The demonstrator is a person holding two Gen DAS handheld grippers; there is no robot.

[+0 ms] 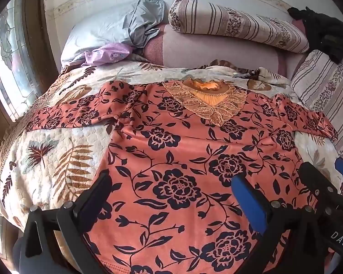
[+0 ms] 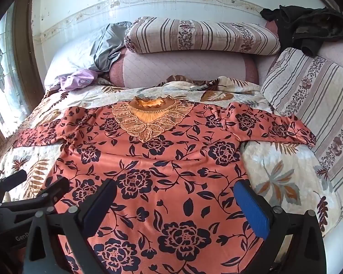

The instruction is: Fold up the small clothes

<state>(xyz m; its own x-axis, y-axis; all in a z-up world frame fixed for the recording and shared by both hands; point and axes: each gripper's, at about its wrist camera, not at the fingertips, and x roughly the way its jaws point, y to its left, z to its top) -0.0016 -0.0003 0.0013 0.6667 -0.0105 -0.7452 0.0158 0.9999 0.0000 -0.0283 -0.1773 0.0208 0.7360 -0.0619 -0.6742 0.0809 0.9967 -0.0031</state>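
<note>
Floral top (image 1: 183,159) lies flat, face up, on the leaf-print quilt (image 1: 48,159) of the bed, both sleeves spread, neckline toward the pillows. No fold made yet, as I judge it; whole job remains. Left gripper (image 1: 171,196) and right gripper (image 2: 176,203) hover over the lower body of the top, fingers spread wide, nothing in them. Right view shows the full right sleeve (image 2: 274,123) and more of the dark garment (image 2: 308,27); left view takes in more of the window (image 1: 9,52).
</note>
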